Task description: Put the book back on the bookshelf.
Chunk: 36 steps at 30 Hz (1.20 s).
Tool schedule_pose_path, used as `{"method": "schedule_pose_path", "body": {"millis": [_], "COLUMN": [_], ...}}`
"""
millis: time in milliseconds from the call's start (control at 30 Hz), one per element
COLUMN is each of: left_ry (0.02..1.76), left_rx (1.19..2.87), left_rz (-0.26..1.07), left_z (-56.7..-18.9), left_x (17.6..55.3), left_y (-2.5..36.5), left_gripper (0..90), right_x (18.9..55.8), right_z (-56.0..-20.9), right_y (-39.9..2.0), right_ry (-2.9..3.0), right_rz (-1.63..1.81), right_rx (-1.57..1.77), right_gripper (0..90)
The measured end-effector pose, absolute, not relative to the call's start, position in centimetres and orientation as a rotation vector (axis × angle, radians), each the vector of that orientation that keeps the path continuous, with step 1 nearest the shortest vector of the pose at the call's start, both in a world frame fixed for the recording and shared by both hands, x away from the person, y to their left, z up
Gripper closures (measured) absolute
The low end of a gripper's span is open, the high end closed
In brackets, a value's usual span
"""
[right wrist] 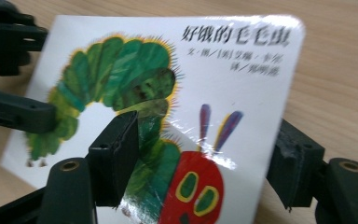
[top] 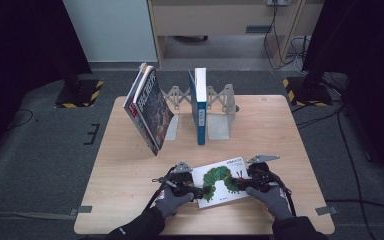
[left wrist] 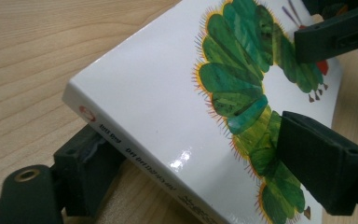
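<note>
A white picture book [top: 220, 182] with a green caterpillar on its cover lies near the table's front edge. My left gripper [top: 198, 192] holds its left, spine side. In the left gripper view one jaw sits under the spine and the other presses on the cover of the book [left wrist: 168, 93], so the left gripper [left wrist: 200, 158] is shut on it. My right gripper [top: 240, 184] is at the book's right edge. In the right gripper view the right gripper [right wrist: 205, 156] straddles the book [right wrist: 168, 70]: one jaw hovers over the cover and the other stands off the edge, open.
At the back of the wooden table [top: 130, 165] a metal expanding bookend rack [top: 220, 107] holds an upright blue book [top: 198, 105]. Two books [top: 147, 110] lean against its left side. Bare wood lies between the rack and the picture book.
</note>
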<state>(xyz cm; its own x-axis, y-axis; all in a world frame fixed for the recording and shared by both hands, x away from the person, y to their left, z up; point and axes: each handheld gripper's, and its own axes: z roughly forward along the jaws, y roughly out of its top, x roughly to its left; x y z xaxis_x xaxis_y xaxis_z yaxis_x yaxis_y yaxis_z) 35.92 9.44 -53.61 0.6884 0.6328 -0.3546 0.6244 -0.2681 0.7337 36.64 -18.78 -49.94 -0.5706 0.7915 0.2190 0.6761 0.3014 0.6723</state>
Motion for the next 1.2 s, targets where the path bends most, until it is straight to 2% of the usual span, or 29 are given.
{"method": "schedule_pose_path", "body": {"millis": [500,1000,1200], "left_ry": [0.969,0.982,0.968], "left_rx": [1.97,1.94,1.944], "left_rz": [0.024,-0.039,-0.069], "left_z": [-53.6,-53.6,-53.5], "left_x": [35.9,36.2,36.1], "left_y": [9.5,10.0,9.9], "left_gripper": [18.9,19.5,19.9], "right_x": [37.1,37.0,36.9], "right_z": [-51.1,-51.2,-50.9], "right_y": [-19.6,-18.9,-18.8], "right_ry": [2.409,2.413,2.407], "right_rz": [1.056,1.089,1.115], "right_rx": [1.491,1.469,1.446], "right_gripper": [33.6,34.2,38.6]}}
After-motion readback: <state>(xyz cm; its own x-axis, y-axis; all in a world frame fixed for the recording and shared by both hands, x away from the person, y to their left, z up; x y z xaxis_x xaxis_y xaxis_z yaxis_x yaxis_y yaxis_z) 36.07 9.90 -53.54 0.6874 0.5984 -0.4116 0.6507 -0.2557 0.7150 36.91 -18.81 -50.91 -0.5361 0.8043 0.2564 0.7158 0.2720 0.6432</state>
